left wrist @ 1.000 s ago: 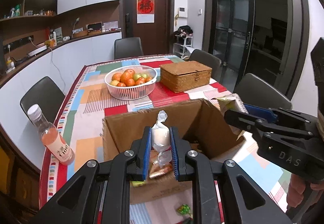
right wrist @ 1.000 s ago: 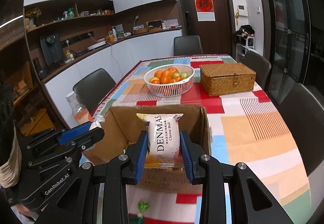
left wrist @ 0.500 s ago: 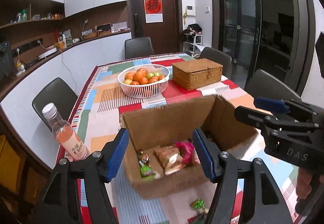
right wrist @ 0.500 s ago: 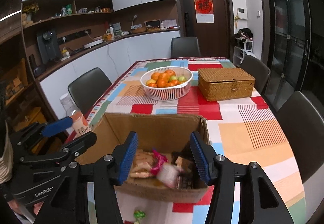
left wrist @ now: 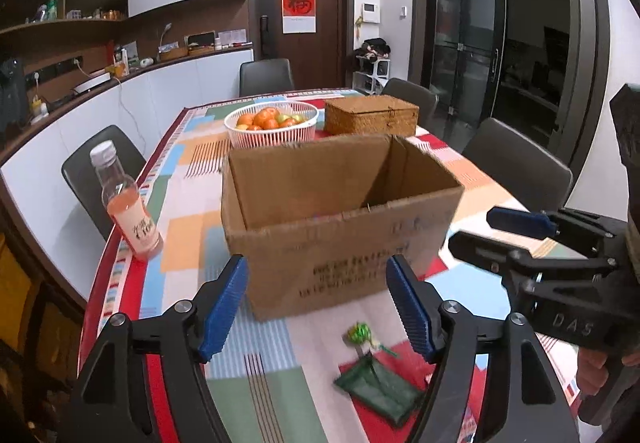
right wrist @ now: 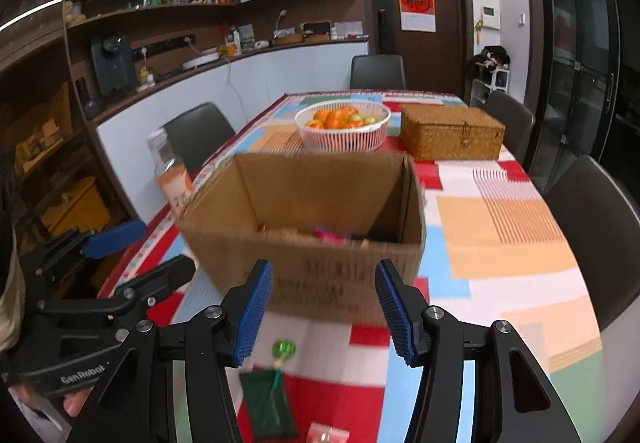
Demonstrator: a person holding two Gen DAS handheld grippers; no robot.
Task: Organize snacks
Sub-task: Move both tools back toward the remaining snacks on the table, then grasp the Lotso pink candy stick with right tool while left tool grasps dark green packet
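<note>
An open cardboard box (left wrist: 344, 235) (right wrist: 312, 223) stands on the patterned tablecloth, with snack wrappers (right wrist: 328, 237) just visible inside. My left gripper (left wrist: 316, 307) hangs before the box's near wall, jaws opening, nothing between them. My right gripper (right wrist: 325, 307) is open and empty, also short of the box; it shows at the right of the left wrist view (left wrist: 516, 235). On the cloth below both lie a green lollipop (left wrist: 360, 335) (right wrist: 283, 349) and a dark green packet (left wrist: 380, 387) (right wrist: 266, 403). A pinkish packet (right wrist: 328, 435) lies at the bottom edge.
A bottle of pink drink (left wrist: 128, 203) (right wrist: 172, 175) stands left of the box near the table edge. Behind the box are a white fruit basket (left wrist: 272, 123) (right wrist: 342, 127) and a wicker chest (left wrist: 372, 117) (right wrist: 452, 137). Dark chairs surround the table.
Both grippers let go of their snacks, the left a white wrapped sweet and the right a cheese ball bag, into the box. Both then drew back and sank in front of it, open.
</note>
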